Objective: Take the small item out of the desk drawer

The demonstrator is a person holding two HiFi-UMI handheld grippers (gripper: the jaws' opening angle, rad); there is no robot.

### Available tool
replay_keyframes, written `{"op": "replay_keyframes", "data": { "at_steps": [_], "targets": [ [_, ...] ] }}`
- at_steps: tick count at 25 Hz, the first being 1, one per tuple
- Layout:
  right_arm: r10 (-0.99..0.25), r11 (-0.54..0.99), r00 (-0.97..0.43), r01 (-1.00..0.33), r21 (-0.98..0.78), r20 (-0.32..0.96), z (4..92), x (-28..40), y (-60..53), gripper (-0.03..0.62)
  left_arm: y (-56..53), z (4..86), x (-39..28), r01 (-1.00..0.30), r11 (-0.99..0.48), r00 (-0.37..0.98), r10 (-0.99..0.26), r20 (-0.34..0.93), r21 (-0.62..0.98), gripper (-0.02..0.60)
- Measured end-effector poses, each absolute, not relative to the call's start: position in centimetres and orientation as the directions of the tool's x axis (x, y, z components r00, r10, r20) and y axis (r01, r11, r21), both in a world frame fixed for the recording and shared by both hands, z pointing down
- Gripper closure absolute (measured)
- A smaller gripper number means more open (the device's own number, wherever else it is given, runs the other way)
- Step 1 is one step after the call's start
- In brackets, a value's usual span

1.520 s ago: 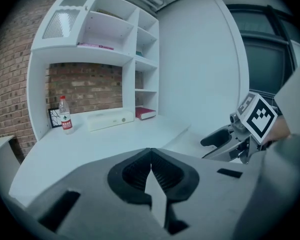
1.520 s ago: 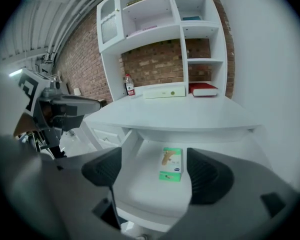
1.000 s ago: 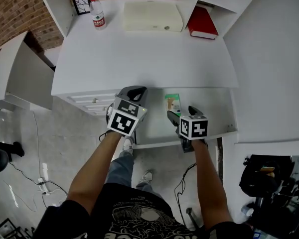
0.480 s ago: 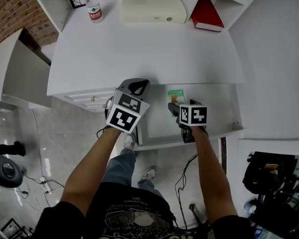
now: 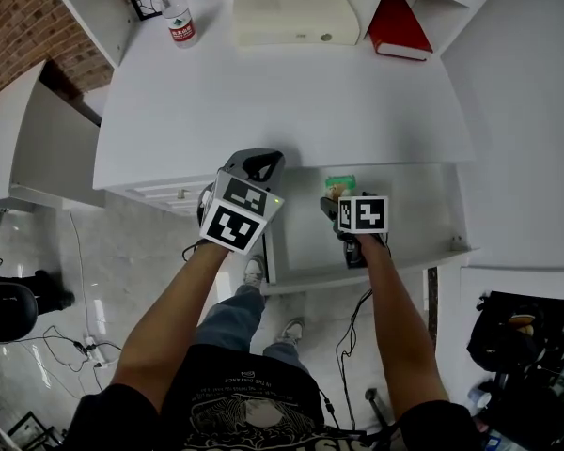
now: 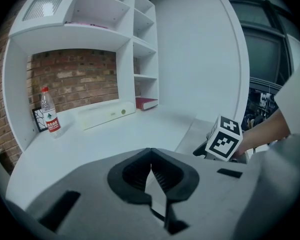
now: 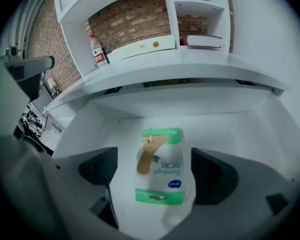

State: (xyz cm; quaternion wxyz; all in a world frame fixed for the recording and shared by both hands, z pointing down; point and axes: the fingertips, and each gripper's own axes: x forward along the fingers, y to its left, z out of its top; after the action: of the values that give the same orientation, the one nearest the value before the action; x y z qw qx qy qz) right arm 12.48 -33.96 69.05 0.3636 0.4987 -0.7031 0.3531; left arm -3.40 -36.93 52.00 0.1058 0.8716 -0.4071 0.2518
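A small white-and-green bandage box lies flat on the floor of the open desk drawer. In the head view only the box's far end shows past the right gripper. My right gripper reaches into the drawer with a jaw on each side of the box. Its jaws are opening, and a gap shows on the left side. My right gripper is just under the desk's front edge. My left gripper hovers at the desk edge left of the drawer. The left gripper is shut with nothing in it.
On the white desk top at the back stand a water bottle, a long cream box and a red book in the shelf unit. A stack of shut drawers is left of the open one.
My right gripper has pushed farther into the drawer, so the bandage box now lies between its jaws and is half hidden from above. The left gripper has hardly moved.
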Motion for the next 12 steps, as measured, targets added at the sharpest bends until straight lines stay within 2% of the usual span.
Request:
{"op": "replay_keyframes", "data": {
  "at_steps": [12],
  "targets": [
    [-0.404, 0.212, -0.191, -0.971, -0.112, 0.894, 71.6, 12.7, -34.7, 0.135, -38.2, 53.0, -2.9, -0.746, -0.665, 0.551, -0.635, 0.542, -0.021, 0.574]
  ]
}}
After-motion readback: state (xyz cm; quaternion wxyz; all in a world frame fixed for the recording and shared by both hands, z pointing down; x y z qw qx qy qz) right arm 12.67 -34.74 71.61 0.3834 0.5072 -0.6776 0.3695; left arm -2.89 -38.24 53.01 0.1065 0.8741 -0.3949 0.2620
